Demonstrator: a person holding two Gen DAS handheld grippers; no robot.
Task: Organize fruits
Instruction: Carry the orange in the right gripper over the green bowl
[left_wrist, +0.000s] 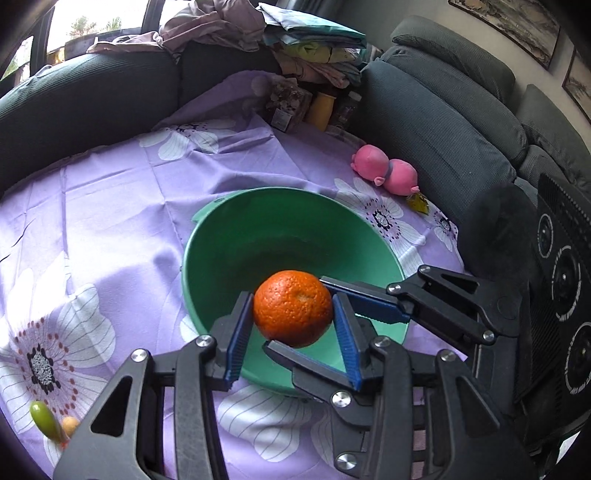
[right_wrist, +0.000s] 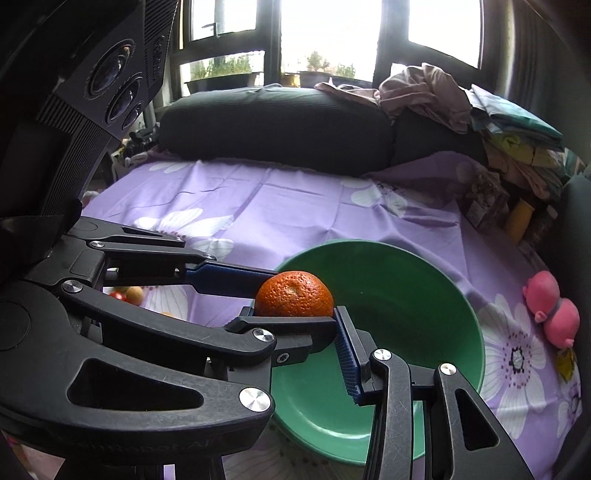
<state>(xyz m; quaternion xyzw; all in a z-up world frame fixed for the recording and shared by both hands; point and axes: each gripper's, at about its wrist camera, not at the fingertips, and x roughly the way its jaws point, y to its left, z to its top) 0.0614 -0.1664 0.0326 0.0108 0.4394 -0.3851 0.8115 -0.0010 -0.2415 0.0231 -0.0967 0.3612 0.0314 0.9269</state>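
We see both grippers clamped on a single orange (left_wrist: 292, 308): the left gripper (left_wrist: 292, 325) presses it from either side with its blue pads, and the right gripper (right_wrist: 295, 314) crosses in and squeezes the same fruit. It hangs above the near part of one green bowl (left_wrist: 229, 236), not touching it. The bowl stands near the middle of a purple flowered cloth (left_wrist: 110, 192) spread over a sofa seat.

Faint embossed lettering on the right gripper's frame is too worn for us to read.

We count two pink plush toys (left_wrist: 384, 170) at the cloth's right edge. Only the left view shows a green fruit (left_wrist: 44, 421) beside a small yellowish one (left_wrist: 70, 424) at the near left edge. Only the right view shows the windows (right_wrist: 325, 29).
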